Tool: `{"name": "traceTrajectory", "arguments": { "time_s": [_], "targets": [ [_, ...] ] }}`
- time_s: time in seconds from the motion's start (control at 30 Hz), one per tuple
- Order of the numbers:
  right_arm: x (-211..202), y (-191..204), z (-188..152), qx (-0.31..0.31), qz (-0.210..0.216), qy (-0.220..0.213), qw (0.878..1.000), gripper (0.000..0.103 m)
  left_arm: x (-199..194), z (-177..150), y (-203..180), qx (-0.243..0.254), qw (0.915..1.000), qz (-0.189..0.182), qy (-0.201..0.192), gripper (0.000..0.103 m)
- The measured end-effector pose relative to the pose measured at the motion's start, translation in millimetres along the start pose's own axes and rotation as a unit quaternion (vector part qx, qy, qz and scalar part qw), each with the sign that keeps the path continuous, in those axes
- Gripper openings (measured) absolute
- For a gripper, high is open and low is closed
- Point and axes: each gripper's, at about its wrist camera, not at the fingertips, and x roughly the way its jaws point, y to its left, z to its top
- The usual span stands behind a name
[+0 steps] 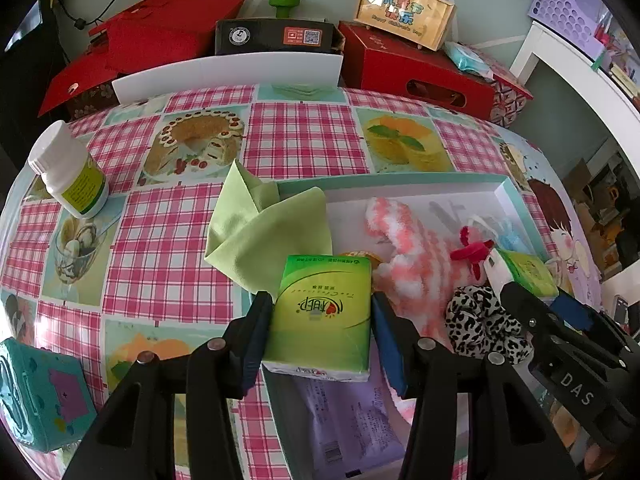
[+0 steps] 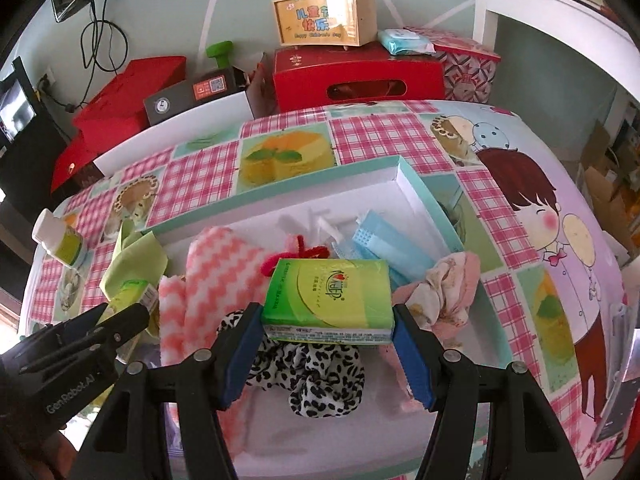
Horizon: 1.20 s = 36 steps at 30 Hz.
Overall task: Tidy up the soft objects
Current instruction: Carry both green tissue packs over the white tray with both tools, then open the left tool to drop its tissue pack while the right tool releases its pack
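**Green tissue packs in both grippers over the box**

Green and glossy, a tissue pack sits clamped between the blue pads of my left gripper, held above the near-left corner of the white box with the teal rim. My right gripper pinches a second tissue pack the same way, squeezed at both short ends, over the near middle of the box.

Only the left wrist view shows me the teal carton at the near-left edge of the checked tablecloth, and a lilac packet lying in the box under the held pack. It also gives the white bottle clearly, tilted near the left edge. Only the right wrist view shows the blue face masks toward the box's far-right corner and a pale pink cloth bundle draped on its right wall.

Inside the box, both views show a pink-and-white fluffy sock, a red pipe-cleaner shape, and a leopard-print scrunchie near the front. A light green cloth hangs over the box's left wall, half in, half out. Something orange peeks behind my left pack; I can't tell what it is.

Red boxes and a wooden case stand beyond the table's far edge.
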Motion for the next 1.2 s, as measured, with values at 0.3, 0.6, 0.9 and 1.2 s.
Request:
{"name": "traceTrajectory", "arguments": {
  "time_s": [0.3, 0.6, 0.9, 1.2],
  "targets": [
    [-4.6, 3.9, 1.6, -0.012, -0.021, 0.000, 1.000, 0.069, -11.4, -2.4, -4.3, 0.007, 0.9998, -0.017, -0.003, 0.059],
    [-16.9, 6.6, 2.2, -0.014, -0.018, -0.014, 1.000, 0.069, -26.0, -3.2, -3.1, 0.004, 0.9996, -0.017, -0.020, 0.062],
    [-12.8, 11.7, 1.5, -0.023, -0.026, -0.009, 0.999, 0.092, -25.6, -1.0, 8.9, -0.016, 0.9988, 0.027, -0.038, 0.090],
    [-7.1, 12.2, 2.3, -0.027, -0.025, -0.004, 0.999, 0.103, -20.8, 2.6, 29.9, -0.048, 0.9949, 0.071, -0.054, 0.092]
  ]
}}
